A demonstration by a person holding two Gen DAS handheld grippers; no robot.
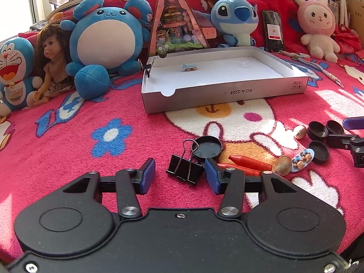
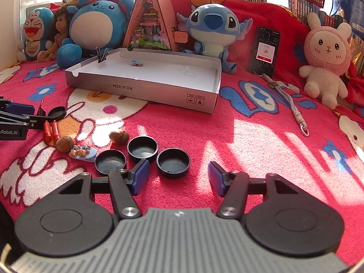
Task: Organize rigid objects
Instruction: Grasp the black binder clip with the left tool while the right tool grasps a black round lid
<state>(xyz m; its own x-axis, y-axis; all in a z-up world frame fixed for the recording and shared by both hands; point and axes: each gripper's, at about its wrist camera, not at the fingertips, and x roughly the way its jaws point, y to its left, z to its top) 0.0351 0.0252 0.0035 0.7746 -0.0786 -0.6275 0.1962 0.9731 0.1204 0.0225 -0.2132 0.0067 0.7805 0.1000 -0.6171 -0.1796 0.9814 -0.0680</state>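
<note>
Left wrist view: the left hand-held gripper point(image 1: 179, 177) hangs low over a red blanket point(image 1: 68, 136), its blue pads spread. A black binder clip point(image 1: 185, 168) lies between them, its right side just beside the right pad; whether they touch I cannot tell. Beyond it sit a black cap point(image 1: 208, 147), two red crayons point(image 1: 248, 163), a nut point(image 1: 283, 165) and a small bear charm point(image 1: 301, 160). Farther back, an open box point(image 1: 225, 93) holds a tiny blue toy point(image 1: 189, 66), with another clip point(image 1: 147, 67) on its left wall.

Right wrist view: the right hand-held gripper point(image 2: 178, 177) is spread, pinching nothing. One cap point(image 2: 173, 162) lies just ahead between its pads, two more caps point(image 2: 142, 148) to the left. A phone point(image 2: 265, 51) leans behind.
</note>
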